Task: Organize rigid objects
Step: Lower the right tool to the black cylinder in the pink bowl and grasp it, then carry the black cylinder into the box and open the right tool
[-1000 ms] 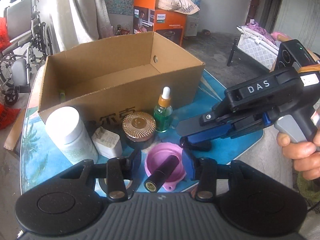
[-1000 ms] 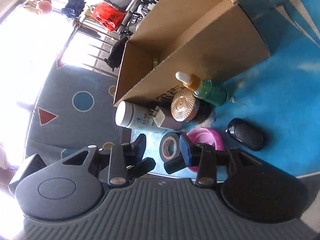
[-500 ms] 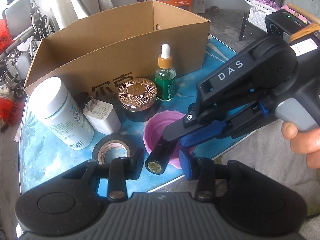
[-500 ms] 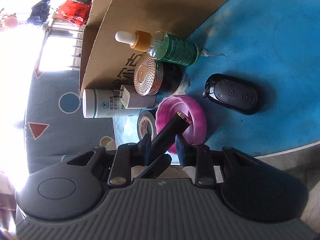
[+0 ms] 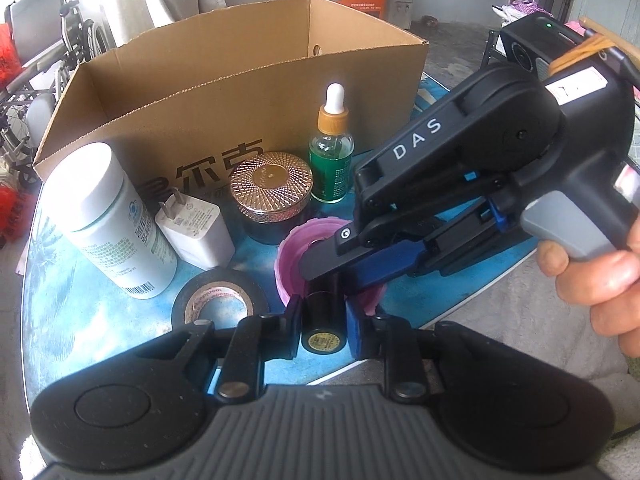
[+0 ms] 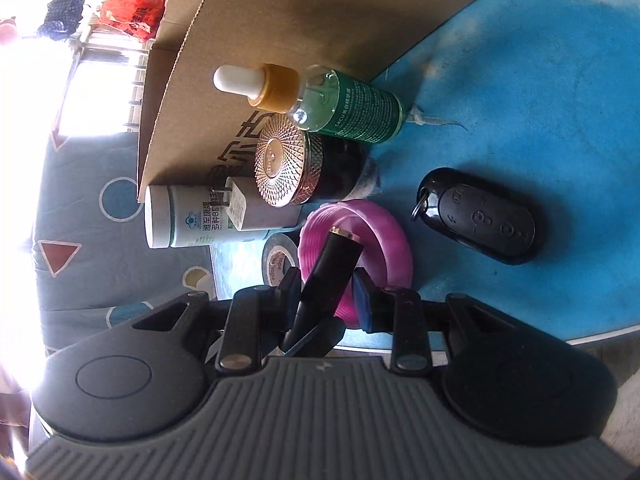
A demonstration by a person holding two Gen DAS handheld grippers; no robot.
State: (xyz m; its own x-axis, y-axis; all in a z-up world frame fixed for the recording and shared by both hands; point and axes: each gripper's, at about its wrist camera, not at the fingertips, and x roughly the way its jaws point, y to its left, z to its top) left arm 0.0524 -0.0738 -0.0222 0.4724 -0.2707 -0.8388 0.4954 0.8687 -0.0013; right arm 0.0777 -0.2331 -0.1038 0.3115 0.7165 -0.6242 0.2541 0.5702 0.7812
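Blue round table [image 5: 80,320] with a palm-tree print, cluttered room behind it, wheelchair [image 5: 36,68] off to the left. An open cardboard box [image 5: 224,80] sits toward the far side of the table. Lined up along its near wall: a white bottle [image 5: 112,220], a white plug adapter [image 5: 194,230], a jar with a rose-gold lid [image 5: 272,196] and a green dropper bottle [image 5: 331,152]. Closer to the near edge there's a roll of black tape [image 5: 218,298] and a pink collapsible cup [image 5: 292,256], and a black key fob [image 6: 482,220] lies on the blue just beside the cup.

The black tube [image 5: 324,322] is tilted, its far end over the pink cup and its gold-capped end pointing at the left camera. The left gripper [image 5: 324,320] has closed right down on it, pads squeezing both sides. The right gripper [image 6: 326,288] comes in from the right with a hand [image 5: 600,264] on its trigger; its fingers have the same tube between them, but I can't tell if they actually press on it.
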